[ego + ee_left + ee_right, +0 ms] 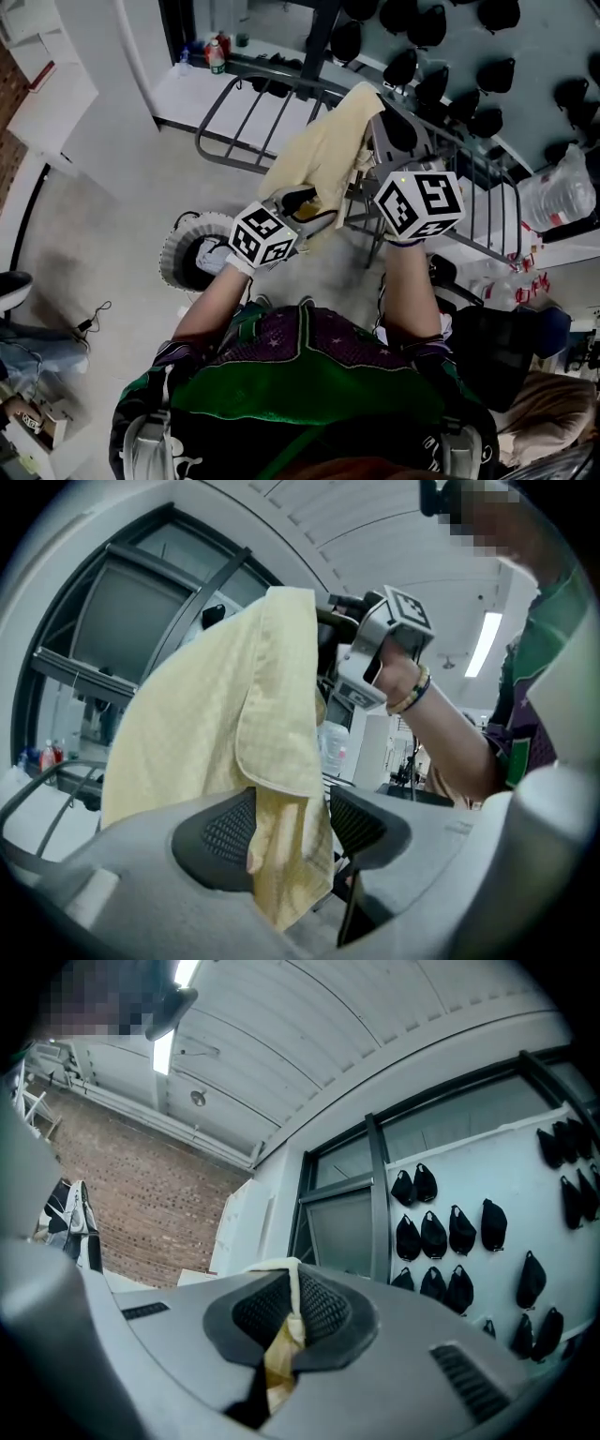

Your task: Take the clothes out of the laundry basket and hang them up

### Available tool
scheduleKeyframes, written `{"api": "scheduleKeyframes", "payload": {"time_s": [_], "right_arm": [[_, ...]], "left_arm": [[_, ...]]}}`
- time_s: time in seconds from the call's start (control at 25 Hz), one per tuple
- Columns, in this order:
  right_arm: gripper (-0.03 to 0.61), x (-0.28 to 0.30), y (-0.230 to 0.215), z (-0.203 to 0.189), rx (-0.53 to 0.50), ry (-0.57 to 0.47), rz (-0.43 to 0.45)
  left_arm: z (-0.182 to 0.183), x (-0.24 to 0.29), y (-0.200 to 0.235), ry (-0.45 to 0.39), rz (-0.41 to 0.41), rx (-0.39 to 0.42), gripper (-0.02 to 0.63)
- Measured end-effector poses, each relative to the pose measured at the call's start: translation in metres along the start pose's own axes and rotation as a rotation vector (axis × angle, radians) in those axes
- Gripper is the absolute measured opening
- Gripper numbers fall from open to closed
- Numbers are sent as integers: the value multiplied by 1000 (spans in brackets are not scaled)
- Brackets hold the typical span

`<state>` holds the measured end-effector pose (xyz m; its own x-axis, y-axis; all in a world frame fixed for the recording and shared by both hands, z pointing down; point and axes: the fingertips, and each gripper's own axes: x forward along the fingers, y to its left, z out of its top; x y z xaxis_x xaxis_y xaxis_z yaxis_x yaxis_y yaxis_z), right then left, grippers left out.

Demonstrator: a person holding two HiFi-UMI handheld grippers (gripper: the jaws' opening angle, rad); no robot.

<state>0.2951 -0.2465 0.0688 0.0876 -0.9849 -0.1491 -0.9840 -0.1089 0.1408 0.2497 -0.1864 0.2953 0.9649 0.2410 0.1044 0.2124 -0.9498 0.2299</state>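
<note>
Only from head view, a laundry basket point(178, 246); wide open at left gripper point(291, 829) around yellow cloth point(216, 714), clamped by right gripper point(292, 1309).

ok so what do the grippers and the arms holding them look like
The left gripper and right gripper are pale grey moulded shells, jaws lined with dark mesh pads. Each carries a white cube with black square markers. Short purple-and-green sleeves; a bracelet on the right wrist.

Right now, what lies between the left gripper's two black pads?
A hanging fold of the pale yellow cloth towel, loose: the left gripper stands open and does not press it. The left gripper view shows this.
</note>
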Motion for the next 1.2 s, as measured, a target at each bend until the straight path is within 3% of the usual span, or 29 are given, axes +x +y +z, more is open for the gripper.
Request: {"api": "scheduleKeyframes", "payload": {"time_s": [0.12,0.16,0.24,0.28,0.52,0.76,0.96,1.2], "right_arm": [[12,1,-11,5,0,-3,-12],[11,2,-15,5,-2,1,-17],[12,1,-24,4,-2,9,-29],[12,0,-28,3,-3,11,-38],[12,-15,-59,-3,-21,31,-119],[12,-24,-60,-12,-71,54,-159],[12,-20,-59,-16,-127,80,-148],[12,1,-74,-26,-153,66,-116]], "left_arm": [[3,18,-16,4,-59,-3,238],[5,20,-20,4,-62,12,195],[9,17,-18,2,-35,43,44],[12,12,-13,0,-19,54,29],[56,-61,32,-69,134,121,25],[124,-121,69,-125,306,280,25],[165,-137,94,-155,418,350,25],[183,-128,125,-184,473,356,25]]}}
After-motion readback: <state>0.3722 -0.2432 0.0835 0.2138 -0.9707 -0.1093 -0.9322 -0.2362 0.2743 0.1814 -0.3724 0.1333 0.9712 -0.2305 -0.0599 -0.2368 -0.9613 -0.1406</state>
